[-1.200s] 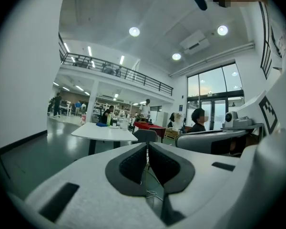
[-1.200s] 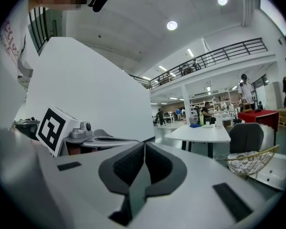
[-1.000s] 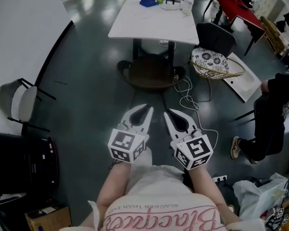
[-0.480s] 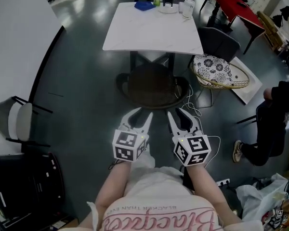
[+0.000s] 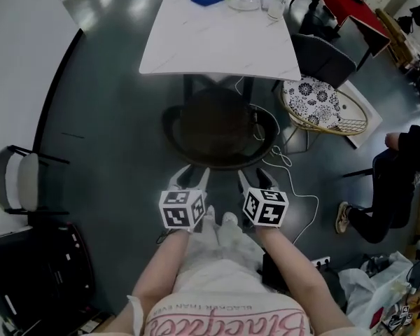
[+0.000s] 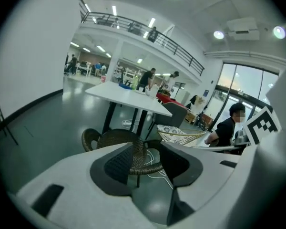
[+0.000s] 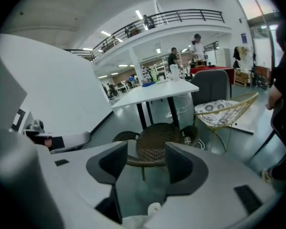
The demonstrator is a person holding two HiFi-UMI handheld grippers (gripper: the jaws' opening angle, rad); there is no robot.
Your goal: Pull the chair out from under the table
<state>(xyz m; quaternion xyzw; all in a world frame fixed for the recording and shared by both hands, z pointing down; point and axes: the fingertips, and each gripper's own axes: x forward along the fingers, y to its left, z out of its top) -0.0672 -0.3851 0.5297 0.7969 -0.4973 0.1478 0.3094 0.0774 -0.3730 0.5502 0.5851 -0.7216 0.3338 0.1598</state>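
Observation:
A round dark wicker chair (image 5: 220, 126) stands tucked half under the white table (image 5: 220, 37). My left gripper (image 5: 191, 178) and right gripper (image 5: 254, 179) are side by side just short of the chair's near rim, pointing down at it. Both sets of jaws are opening, and nothing is pressed between their pads. In the left gripper view the chair (image 6: 115, 138) shows beyond the left gripper (image 6: 145, 163), with its curved rim in the gap. The right gripper view shows the chair (image 7: 157, 142) past the right gripper (image 7: 145, 161), under the table (image 7: 157, 93).
A light wicker chair with a patterned cushion (image 5: 322, 103) and a grey chair (image 5: 322, 54) stand right of the table. A white cable (image 5: 294, 180) trails over the floor. A person (image 5: 399, 180) sits at the right. A folding chair (image 5: 21, 180) and black case (image 5: 35, 257) are at left.
Both grippers have dropped and moved forward towards the dark chair. Their jaws were shut together a second ago and now stand apart. The table and chair have come closer in view.

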